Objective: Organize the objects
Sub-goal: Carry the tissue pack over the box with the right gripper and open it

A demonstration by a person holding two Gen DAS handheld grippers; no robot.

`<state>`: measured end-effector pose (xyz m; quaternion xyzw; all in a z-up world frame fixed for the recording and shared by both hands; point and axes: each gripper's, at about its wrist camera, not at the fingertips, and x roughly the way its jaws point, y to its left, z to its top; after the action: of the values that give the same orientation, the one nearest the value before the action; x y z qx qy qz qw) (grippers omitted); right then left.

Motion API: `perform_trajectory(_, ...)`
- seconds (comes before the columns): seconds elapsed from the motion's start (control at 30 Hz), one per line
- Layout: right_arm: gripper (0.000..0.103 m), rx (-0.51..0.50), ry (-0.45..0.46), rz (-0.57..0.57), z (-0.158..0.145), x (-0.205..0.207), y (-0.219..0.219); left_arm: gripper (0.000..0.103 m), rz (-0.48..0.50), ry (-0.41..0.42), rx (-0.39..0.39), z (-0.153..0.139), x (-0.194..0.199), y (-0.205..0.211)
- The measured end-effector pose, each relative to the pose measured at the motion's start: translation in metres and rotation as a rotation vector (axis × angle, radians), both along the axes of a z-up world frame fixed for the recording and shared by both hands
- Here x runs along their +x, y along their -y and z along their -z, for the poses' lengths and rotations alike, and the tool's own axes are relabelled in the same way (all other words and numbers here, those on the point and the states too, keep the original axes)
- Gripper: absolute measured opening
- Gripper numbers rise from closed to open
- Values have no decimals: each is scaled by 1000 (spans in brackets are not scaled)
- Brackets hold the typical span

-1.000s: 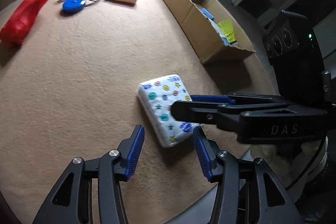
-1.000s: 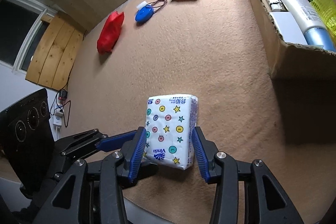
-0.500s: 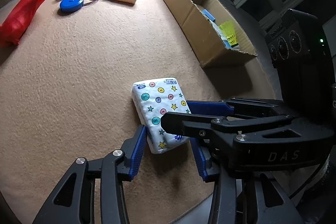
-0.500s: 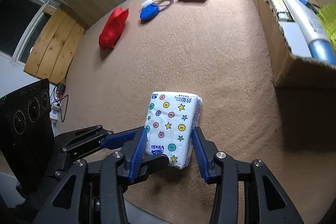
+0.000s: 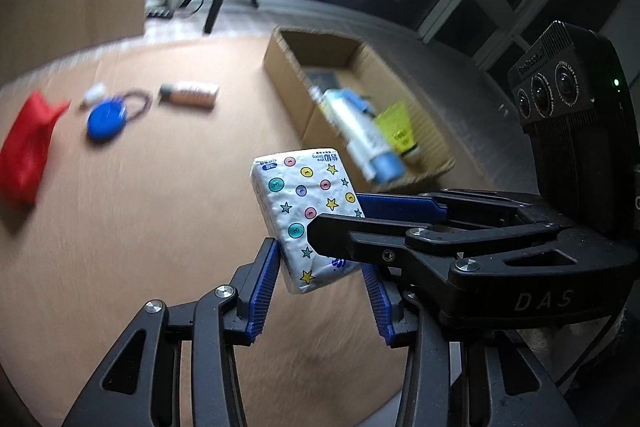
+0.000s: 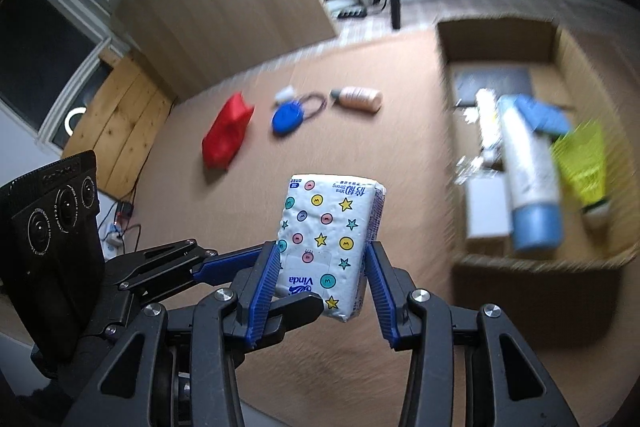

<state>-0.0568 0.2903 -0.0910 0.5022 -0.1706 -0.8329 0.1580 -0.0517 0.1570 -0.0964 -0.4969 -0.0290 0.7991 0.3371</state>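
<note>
between both tools point(image 6: 322, 279) sits tissue pack point(image 6: 328, 239).

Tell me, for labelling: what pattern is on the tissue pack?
White tissue pack with coloured dots and stars; clearest in the right wrist view.

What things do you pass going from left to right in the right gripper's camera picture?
Left gripper → red pouch → blue round tag → tissue pack held between the right gripper's pads → tan bottle → cardboard box holding a white and blue tube → yellow tube.
</note>
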Motion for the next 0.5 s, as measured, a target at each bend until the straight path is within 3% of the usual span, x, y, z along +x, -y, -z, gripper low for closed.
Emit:
perform_trajectory(0.23, 41, 30, -40, 61, -17, -11, -43, 45, 38, -59, 18, -22, -26, -46)
perform_trajectory(0.5, 41, 50, -27, 129, -13, -14, -91, 45, 88, -56, 31, -17, -46, -103)
